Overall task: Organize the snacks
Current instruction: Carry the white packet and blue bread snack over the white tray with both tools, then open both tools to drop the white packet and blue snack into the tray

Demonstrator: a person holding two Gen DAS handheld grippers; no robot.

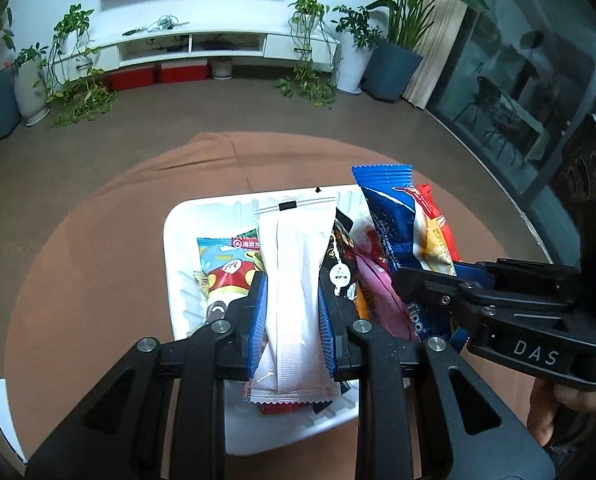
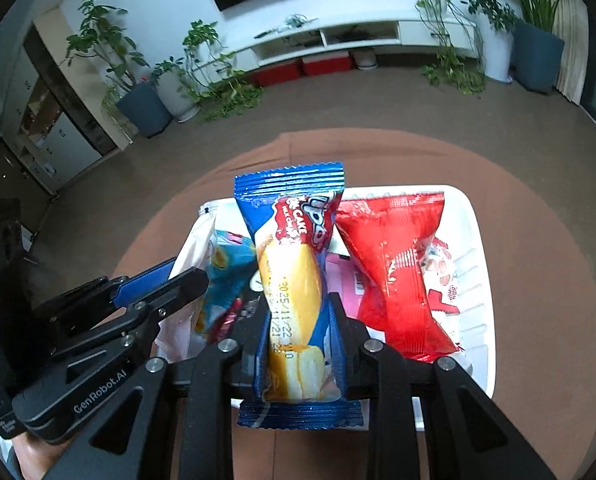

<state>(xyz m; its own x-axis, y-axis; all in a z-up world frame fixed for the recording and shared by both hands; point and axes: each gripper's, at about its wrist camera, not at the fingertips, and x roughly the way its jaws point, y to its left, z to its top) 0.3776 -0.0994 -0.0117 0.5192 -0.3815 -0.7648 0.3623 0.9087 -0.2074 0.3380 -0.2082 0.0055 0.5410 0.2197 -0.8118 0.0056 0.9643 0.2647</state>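
Note:
My left gripper is shut on a white snack packet, pinched at its middle above the white tray. In the right wrist view, my right gripper is shut on a blue cake packet, held upright over the same white tray. A red packet stands in the tray just right of the blue one. Several other packets lie in the tray, among them a light blue and red one and a pink one. Each gripper shows in the other's view: the right gripper, the left gripper.
The tray rests on a round table with a tan cloth. Beyond it is brown floor, a white TV cabinet and potted plants. A white chair edge shows at lower left. A hand holds the right gripper.

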